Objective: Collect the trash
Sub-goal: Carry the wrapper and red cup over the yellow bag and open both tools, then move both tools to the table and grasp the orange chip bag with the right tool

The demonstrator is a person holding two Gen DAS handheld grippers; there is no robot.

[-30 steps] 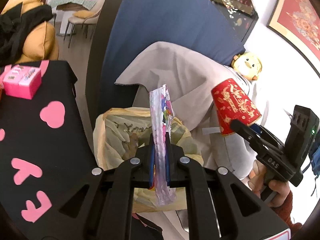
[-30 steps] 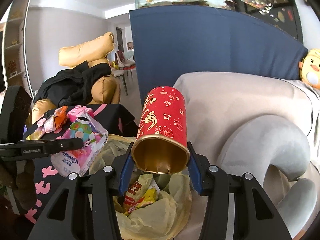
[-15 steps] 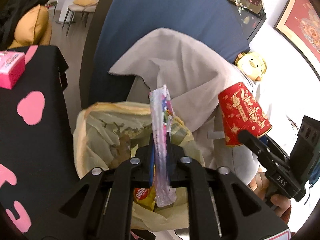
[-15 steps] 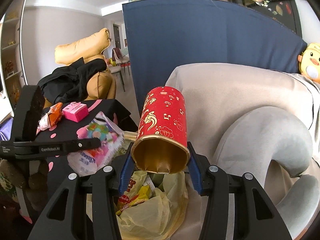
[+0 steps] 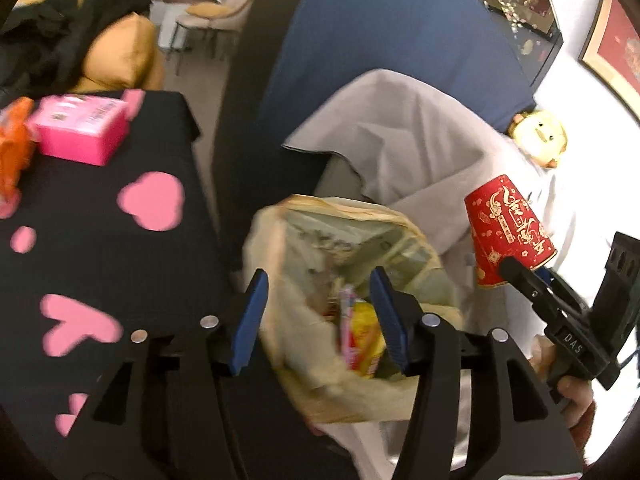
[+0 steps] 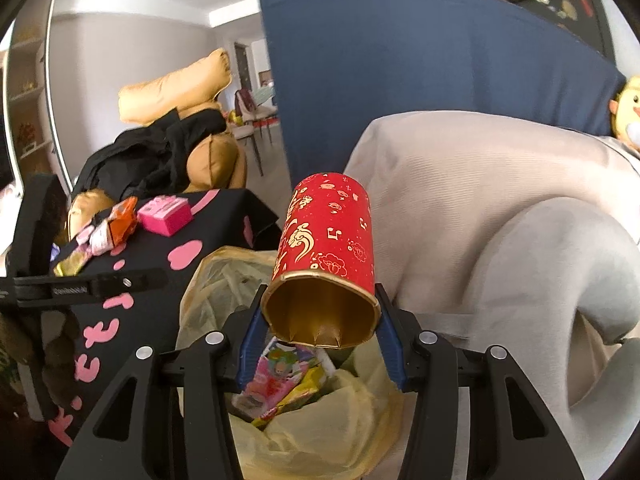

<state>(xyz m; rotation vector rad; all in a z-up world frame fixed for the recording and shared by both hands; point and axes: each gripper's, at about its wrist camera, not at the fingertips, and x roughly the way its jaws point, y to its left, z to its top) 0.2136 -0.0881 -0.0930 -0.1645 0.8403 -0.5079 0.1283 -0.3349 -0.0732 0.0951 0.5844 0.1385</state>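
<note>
A yellow trash bag [image 5: 360, 240] stands open between the black table and the grey sofa; it also shows in the right wrist view [image 6: 224, 280]. My left gripper [image 5: 318, 298] is open and empty above the bag's mouth. A pink snack wrapper [image 6: 276, 376] lies inside the bag on yellow wrappers [image 5: 364, 340]. My right gripper [image 6: 320, 320] is shut on a red paper cup [image 6: 328, 240] with gold print, held over the bag's right side. The cup also shows in the left wrist view [image 5: 508, 228].
A black table [image 5: 100, 240] with pink shapes carries a pink box [image 5: 80, 128], an orange wrapper [image 5: 12, 152] and several crumpled wrappers [image 6: 104, 232]. A grey sofa [image 6: 500, 200] stands to the right, a blue panel [image 6: 400, 80] behind, and a yellow plush toy [image 5: 540, 136].
My left gripper has opened and let go of the pink wrapper, which now lies in the bag. The right gripper still holds the red cup.
</note>
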